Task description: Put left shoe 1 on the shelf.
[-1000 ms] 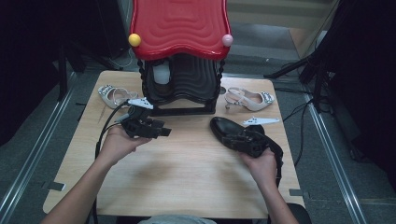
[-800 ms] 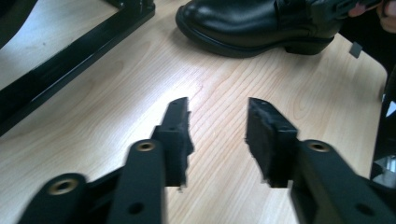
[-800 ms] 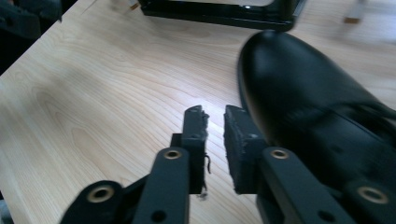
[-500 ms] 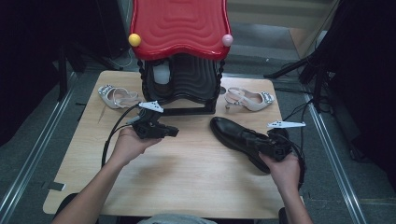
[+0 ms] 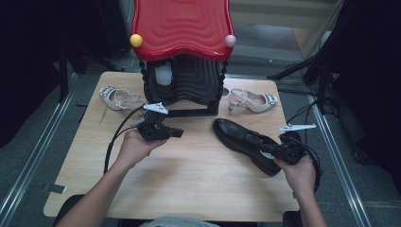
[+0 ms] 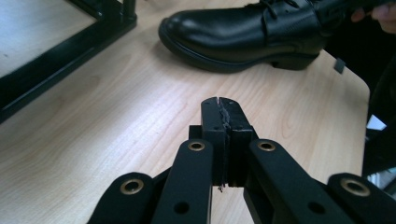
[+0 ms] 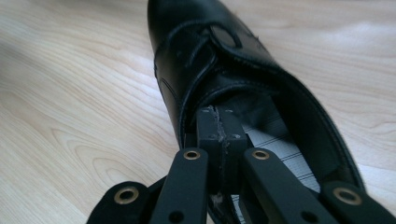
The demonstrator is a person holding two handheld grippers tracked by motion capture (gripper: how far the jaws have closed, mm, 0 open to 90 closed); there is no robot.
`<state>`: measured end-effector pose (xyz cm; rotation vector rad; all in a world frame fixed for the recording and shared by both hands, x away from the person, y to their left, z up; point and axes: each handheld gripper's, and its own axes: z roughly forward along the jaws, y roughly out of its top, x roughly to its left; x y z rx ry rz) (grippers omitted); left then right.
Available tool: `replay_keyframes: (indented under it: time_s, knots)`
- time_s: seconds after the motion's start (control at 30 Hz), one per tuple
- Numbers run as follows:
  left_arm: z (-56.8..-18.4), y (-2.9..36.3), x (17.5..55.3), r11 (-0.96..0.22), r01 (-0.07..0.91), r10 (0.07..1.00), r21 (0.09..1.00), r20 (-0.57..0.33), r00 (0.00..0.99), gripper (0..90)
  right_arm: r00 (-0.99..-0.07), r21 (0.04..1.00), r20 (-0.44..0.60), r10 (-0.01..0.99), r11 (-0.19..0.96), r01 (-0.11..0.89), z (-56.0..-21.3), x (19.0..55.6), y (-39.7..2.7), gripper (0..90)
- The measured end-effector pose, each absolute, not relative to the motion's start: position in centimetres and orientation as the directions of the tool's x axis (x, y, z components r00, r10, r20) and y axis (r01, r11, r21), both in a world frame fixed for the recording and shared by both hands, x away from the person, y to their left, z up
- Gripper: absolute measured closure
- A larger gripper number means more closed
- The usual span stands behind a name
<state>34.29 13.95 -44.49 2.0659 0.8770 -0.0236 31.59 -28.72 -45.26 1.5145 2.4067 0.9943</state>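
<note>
High view: black shoe [image 5: 246, 144] lies on the wooden table [image 5: 189, 179] right of centre, toe toward the middle of the frame, heel toward the lower right. My right gripper [image 5: 276, 152] sits at the heel end, hand behind it at the lower right.

Right gripper view: jaws pressed flat together, their tips inside the shoe's opening [image 7: 261, 116] against its near-side collar. I see pad against pad with no leather showing in the seam, so I log them as closed; I cannot tell whether an edge of the collar is pinched. These jaws have just been closing.

My left gripper [image 5: 176, 132] is left of centre in the high view, held above bare table in front of the black stand [image 5: 182, 90] with the red top [image 5: 182, 26]. Left gripper view: jaws closed on nothing, tips meeting at mid-frame [image 6: 220, 103], the shoe [image 6: 243, 35] well apart across the upper part of the frame. These jaws have also just been closing.

Two pale heeled sandals rest on the table: one [image 5: 116, 98] at the upper left beside the stand, one [image 5: 251, 100] at the upper right.
</note>
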Motion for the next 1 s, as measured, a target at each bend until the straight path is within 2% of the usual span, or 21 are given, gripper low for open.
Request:
replay_keyframes:
  time_s: [0.13, 0.3, 0.37, 0.4, 0.7, 1.0]
  knots:
    - [-44.4, 14.2, 34.0, -0.385, 0.577, 0.587, 0.720, -0.291, 0.756, 89.5, -0.492, 0.566, 0.197, 0.848, 0.311, 0.763, -45.6, 31.9, -27.9, 90.0]
    - [-44.7, 14.4, 34.2, -0.379, 0.585, 0.595, 0.717, -0.295, 0.747, 88.6, -0.485, 0.543, 0.183, 0.855, 0.324, 0.775, -45.5, 32.3, -27.2, 90.0]
    - [-44.8, 14.5, 34.3, -0.361, 0.590, 0.593, 0.722, -0.310, 0.743, 88.6, -0.485, 0.540, 0.185, 0.855, 0.324, 0.777, -45.5, 32.3, -27.1, 90.0]
    - [-45.2, 14.8, 34.5, -0.320, 0.611, 0.587, 0.724, -0.355, 0.728, 88.5, -0.496, 0.538, 0.194, 0.846, 0.332, 0.775, -45.5, 32.4, -26.8, 90.0]
    - [-45.7, 15.2, 34.4, -0.334, 0.619, 0.614, 0.711, -0.335, 0.715, 85.6, -0.539, 0.533, 0.201, 0.818, 0.371, 0.761, -45.7, 32.6, -24.7, 90.0]
    - [-46.0, 15.6, 33.9, -0.334, 0.629, 0.622, 0.701, -0.338, 0.707, 84.0, -0.542, 0.532, 0.242, 0.805, 0.356, 0.768, -45.9, 32.9, -23.0, 90.0]
